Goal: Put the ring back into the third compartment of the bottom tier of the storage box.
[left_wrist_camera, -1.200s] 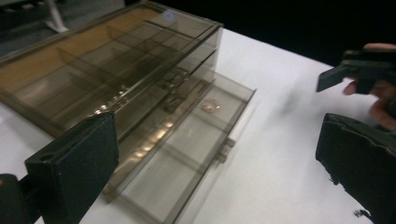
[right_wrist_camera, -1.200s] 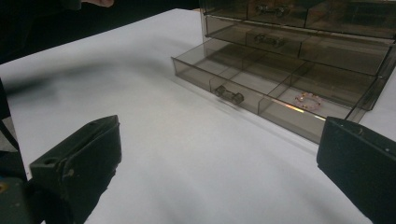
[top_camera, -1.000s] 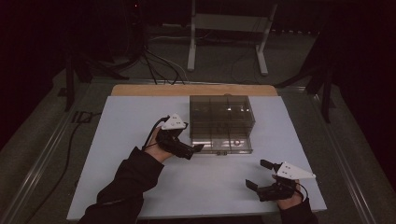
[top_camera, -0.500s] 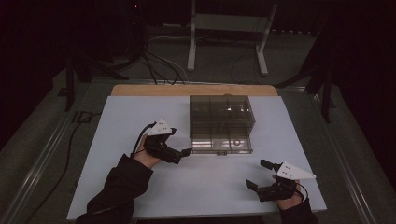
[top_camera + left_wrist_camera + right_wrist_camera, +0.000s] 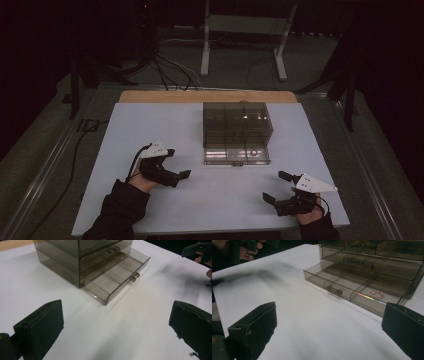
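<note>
The left gripper [image 5: 176, 163] hangs wide open near the table's left side; the bottom drawer [image 5: 236, 154] sticks out of the clear box [image 5: 235, 125] in the middle. It looks light and slippery, so I would take its little handle [image 5: 334, 290]; the right gripper [image 5: 276, 186] is wide open too.

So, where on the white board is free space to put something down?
Free: the wide strip of white board between the left gripper and the right gripper, in front of the open drawer; also the patches left and right of the drawer cabinet. Crowded: just before the drawer, where its handle juts out.
</note>
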Tool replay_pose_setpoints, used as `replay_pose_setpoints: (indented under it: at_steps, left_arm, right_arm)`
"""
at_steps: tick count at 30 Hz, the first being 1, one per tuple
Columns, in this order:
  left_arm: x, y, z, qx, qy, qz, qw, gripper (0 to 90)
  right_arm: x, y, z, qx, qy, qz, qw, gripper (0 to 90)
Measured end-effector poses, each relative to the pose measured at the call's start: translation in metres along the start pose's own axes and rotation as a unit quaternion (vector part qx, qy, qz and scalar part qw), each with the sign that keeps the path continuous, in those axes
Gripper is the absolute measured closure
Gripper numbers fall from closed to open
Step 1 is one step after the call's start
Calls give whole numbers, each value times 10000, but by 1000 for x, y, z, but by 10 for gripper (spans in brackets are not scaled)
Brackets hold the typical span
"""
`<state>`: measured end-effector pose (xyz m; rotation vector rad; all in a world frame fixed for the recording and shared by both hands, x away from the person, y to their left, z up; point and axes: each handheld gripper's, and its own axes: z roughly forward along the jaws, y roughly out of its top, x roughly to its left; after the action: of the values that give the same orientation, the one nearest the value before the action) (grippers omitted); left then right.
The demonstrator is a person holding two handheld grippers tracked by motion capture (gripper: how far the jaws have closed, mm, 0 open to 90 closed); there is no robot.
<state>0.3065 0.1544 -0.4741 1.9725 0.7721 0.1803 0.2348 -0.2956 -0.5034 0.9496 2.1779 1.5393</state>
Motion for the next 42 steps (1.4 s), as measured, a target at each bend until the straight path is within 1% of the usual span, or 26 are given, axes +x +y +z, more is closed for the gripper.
replay_pose_setpoints:
  at_steps: [2, 4, 5, 7, 9, 10, 13, 14, 16, 17, 18, 20, 23, 25, 26, 28, 29, 31, 36, 39, 42]
  left_arm:
    - [1, -6, -3, -5, 11, -52, 10000, 7]
    - [1, -6, -3, -5, 11, -52, 10000, 7]
    - [2, -15, -7, -15, -1, -127, 9999, 7]
    - [3, -20, -10, -18, 46, -152, 9999, 7]
    - [3, -22, -11, -36, 38, -190, 9998, 7]
    - [3, -28, -15, -35, 56, -231, 9997, 7]
    - [2, -37, -21, -46, 107, -276, 9996, 7]
    - [2, -40, -22, -41, 143, -304, 9994, 7]
    - [0, -46, -27, -28, 223, -296, 9993, 7]
    - [0, -46, -27, -28, 223, -296, 9993, 7]
    - [-1, -51, -31, -64, 296, -356, 9989, 7]
    - [-3, -56, -35, -62, 304, -387, 9988, 7]
    - [-4, -62, -39, -63, 321, -425, 9986, 7]
    - [-5, -64, -41, -75, 333, -426, 9985, 7]
    - [-6, -67, -46, -99, 344, -402, 9985, 7]
    - [-6, -69, -48, -128, 362, -403, 9984, 7]
    - [-6, -71, -51, -133, 392, -475, 9980, 7]
    - [-6, -74, -55, -165, 417, -513, 9977, 7]
    - [-6, -84, -65, -199, 466, -520, 9974, 7]
    - [-4, -88, -67, -257, 472, -587, 9968, 7]
    - [-5, -87, -66, -310, 431, -569, 9970, 7]
  right_arm:
    - [0, 0, 0, 4, 7, 3, 10000, 0]
    - [0, 0, 0, 7, -4, 2, 10000, 0]
    - [0, 0, 0, 8, -4, 0, 10000, 0]
    - [0, 0, 0, 11, 5, 2, 10000, 0]
    - [0, 0, 0, 12, 2, 0, 10000, 0]
    - [0, 0, 0, 15, 8, 5, 10000, 0]
    - [0, 0, 0, 19, 1, 4, 10000, 0]
    - [0, 0, 0, 18, -3, 5, 10000, 0]
    - [0, -1, 0, 19, -10, 5, 10000, 0]
    - [0, -1, 0, 19, -10, 5, 10000, 0]
    - [0, 0, 0, 21, -7, 4, 10000, 0]
    - [0, -1, 0, 22, -8, -8, 10000, 0]
    - [0, -1, 1, 29, -10, -9, 10000, 0]
    - [0, -1, 1, 29, -9, -7, 10000, 0]
    - [0, -1, 1, 29, -12, -7, 10000, 0]
    - [0, 0, 1, 27, -17, -9, 10000, 0]
    - [0, 0, 0, 22, -15, -8, 10000, 0]
    - [-1, 0, -1, 4, -29, 4, 10000, 0]
    - [-1, -1, 0, 22, -17, 12, 10000, 0]
    - [0, -1, 1, 34, -14, -10, 10000, 0]
    - [0, -1, 1, 31, -14, -13, 10000, 0]
